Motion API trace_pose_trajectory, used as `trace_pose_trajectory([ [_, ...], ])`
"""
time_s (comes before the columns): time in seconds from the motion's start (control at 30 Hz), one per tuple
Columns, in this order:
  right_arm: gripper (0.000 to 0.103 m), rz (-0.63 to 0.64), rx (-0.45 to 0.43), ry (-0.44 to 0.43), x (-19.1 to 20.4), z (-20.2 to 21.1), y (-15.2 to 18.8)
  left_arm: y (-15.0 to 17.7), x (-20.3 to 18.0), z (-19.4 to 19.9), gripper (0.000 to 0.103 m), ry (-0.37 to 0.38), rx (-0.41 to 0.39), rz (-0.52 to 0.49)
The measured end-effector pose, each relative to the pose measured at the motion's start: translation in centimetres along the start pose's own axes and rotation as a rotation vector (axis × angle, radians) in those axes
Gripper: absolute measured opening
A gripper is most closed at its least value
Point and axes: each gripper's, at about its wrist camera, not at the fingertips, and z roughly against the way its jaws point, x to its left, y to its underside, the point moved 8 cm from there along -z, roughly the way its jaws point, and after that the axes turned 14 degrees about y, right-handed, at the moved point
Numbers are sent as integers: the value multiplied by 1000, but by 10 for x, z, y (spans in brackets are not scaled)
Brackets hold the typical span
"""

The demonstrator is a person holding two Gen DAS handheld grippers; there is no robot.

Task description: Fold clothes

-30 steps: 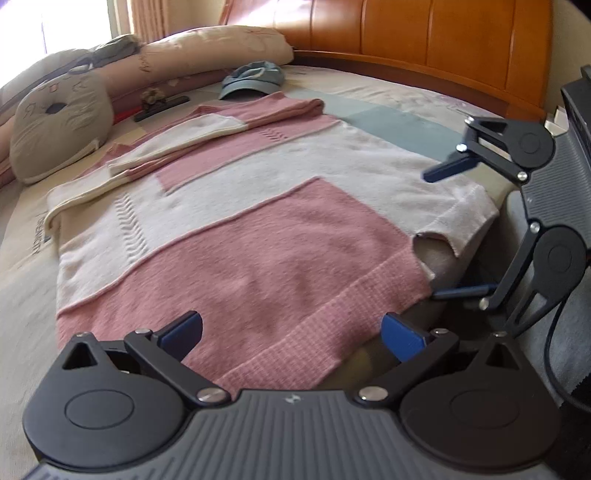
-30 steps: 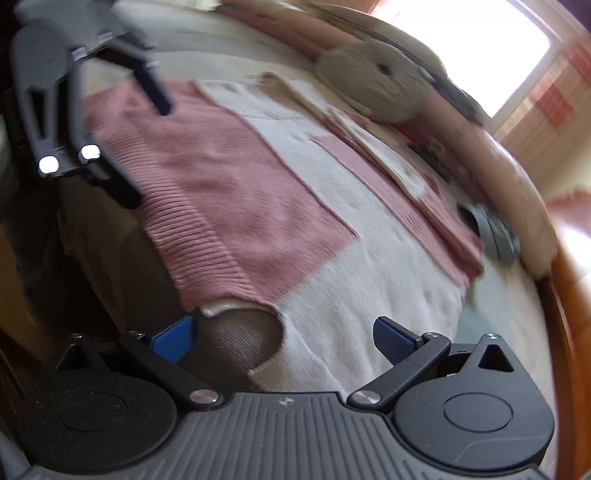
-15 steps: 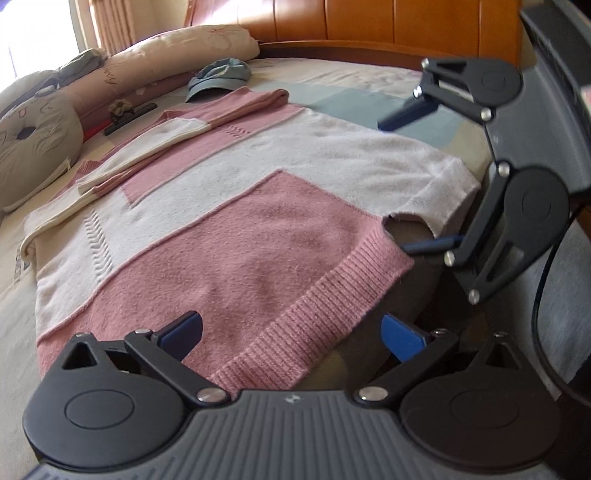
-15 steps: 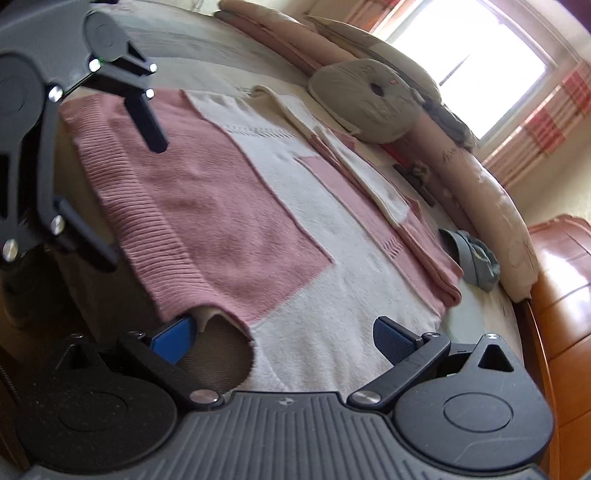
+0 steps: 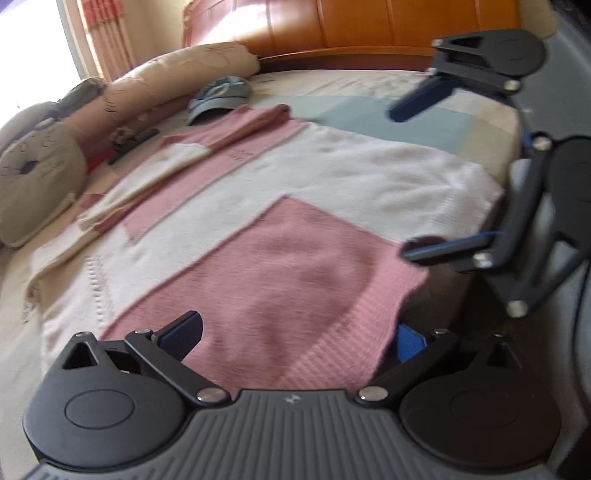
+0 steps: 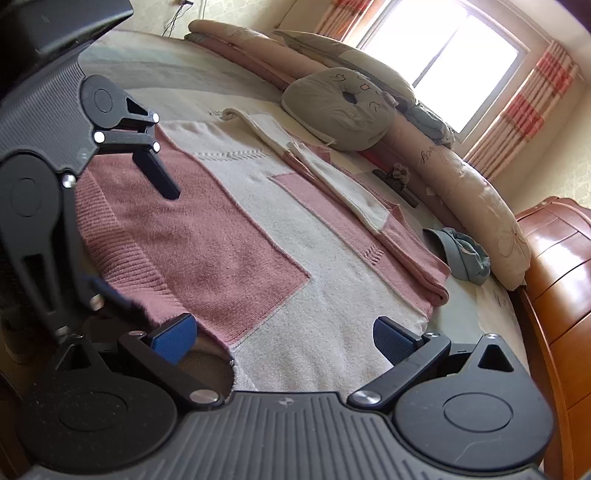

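A pink and white knitted sweater point(image 5: 288, 229) lies flat on the bed, its sleeves folded across the far side. My left gripper point(image 5: 297, 338) is open at the near edge, and the pink ribbed hem lies between its blue fingertips point(image 5: 184, 332). My right gripper point(image 6: 284, 336) is open too, straddling the white corner of the sweater point(image 6: 258, 240) at the bed's edge. Each gripper shows in the other's view: the right gripper point(image 5: 432, 173) over the white part, the left gripper point(image 6: 140, 236) over the pink part. Neither one pinches cloth.
A round grey cushion point(image 6: 340, 110) and long beige bolsters point(image 6: 472, 214) line the far side. A blue cap point(image 5: 221, 96) and a black hair clip point(image 5: 129, 144) lie beyond the sweater. The wooden headboard point(image 5: 369, 26) and a bright window point(image 6: 454, 55) bound the bed.
Both grippers have moved in over the near edge of the sweater, so the hem now sits between their fingers. The sweater has not moved and both grippers stay open.
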Motion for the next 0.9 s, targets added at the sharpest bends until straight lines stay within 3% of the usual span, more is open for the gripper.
trace_pose_trajectory([
  [0.3,103,58,-18,-75,22,2,3,-4,13,6,102,-12,-21,47],
  [0.53,103,117,-37,29,35,-12,-6,2,5,11,102,14,-20,2],
  [0.77,103,23,-79,107,16,-7,-12,11,2,10,102,-94,-8,-94],
  [0.9,103,2,-83,112,12,-6,-9,9,4,12,102,-226,21,-196],
])
